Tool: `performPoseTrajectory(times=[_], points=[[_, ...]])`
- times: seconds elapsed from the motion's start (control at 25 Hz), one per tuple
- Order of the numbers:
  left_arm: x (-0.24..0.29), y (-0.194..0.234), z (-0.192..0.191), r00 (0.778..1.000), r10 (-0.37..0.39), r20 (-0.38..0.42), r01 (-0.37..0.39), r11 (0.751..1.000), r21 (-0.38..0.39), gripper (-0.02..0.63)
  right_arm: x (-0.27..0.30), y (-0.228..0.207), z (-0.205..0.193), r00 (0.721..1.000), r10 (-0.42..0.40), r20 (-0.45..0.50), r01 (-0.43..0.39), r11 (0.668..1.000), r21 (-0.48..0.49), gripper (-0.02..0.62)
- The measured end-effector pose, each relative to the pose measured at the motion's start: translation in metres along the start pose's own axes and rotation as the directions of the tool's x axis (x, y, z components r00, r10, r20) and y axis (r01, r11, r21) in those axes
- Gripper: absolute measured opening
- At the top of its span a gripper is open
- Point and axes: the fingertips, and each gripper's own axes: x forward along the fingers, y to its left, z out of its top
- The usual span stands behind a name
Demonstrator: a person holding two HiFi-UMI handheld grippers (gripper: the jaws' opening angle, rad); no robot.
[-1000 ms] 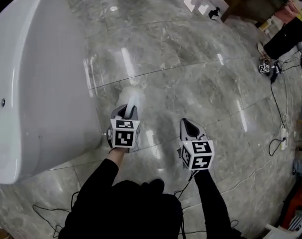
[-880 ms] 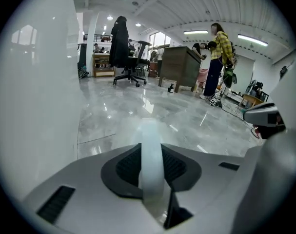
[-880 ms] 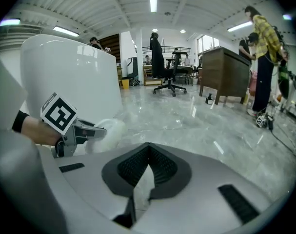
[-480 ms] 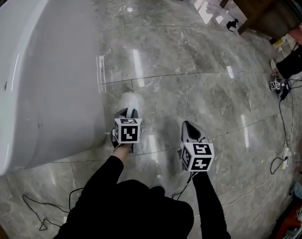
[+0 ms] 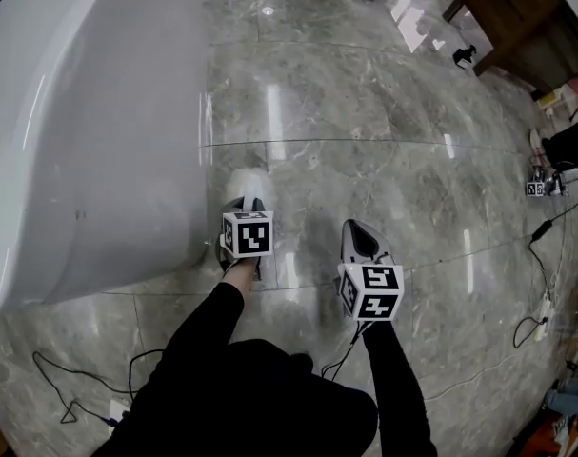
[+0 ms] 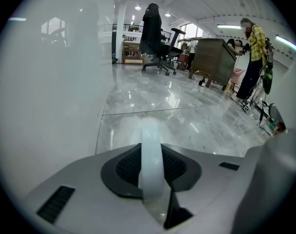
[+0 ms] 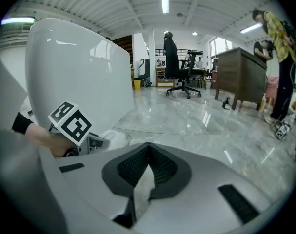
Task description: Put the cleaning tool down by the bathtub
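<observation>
White glossy bathtub (image 5: pixel 89 131); grey, white-veined marble floor (image 5: pixel 365 103); pale translucent cleaning tool (image 6: pixel 150 165); black sleeves (image 5: pixel 198 336).

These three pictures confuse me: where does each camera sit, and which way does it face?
Head view: on the person's head, steeply down at bathtub, floor, black sleeves, left gripper, right gripper.
Left gripper view: on that gripper, forward along jaws gripping the cleaning tool, bathtub alongside.
Right gripper view: on that gripper, forward over shut empty jaws; left gripper's marker cube shows.
Both gripper views share desk and office chair.
</observation>
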Motion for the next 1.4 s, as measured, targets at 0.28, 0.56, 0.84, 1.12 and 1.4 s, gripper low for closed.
performPoseTrajectory(times=[0.28, 0.56, 0.84, 1.12, 1.4], points=[[0.007, 0.003, -0.006, 1.0, 0.008, -0.018, -0.008, 1.0, 0.005, 0.095, 0.017, 0.028, -0.005, 0.998, 0.057, -0.02, -0.058, 0.998, -0.036, 0.0], [0.012, 0.004, -0.012, 1.0, 0.013, -0.023, -0.013, 1.0, 0.021, 0.095, 0.024, 0.038, -0.013, 0.996, 0.081, -0.035, -0.082, 0.996, -0.027, 0.0], [0.013, 0.005, -0.011, 1.0, 0.024, -0.01, -0.024, 1.0, 0.015, 0.096, 0.024, 0.037, -0.019, 0.995, 0.088, -0.045, -0.088, 0.996, -0.008, 0.0], [0.012, 0.001, -0.011, 1.0, 0.0, -0.004, 0.0, 1.0, -0.014, 0.103, 0.021, 0.033, -0.019, 0.996, 0.08, -0.043, -0.08, 0.997, 0.013, 0.0], [-0.013, -0.004, 0.009, 0.998, -0.014, 0.061, 0.014, 1.0, -0.007, 0.129, 0.018, 0.03, -0.014, 0.997, 0.069, -0.039, -0.069, 0.998, 0.014, 0.0]])
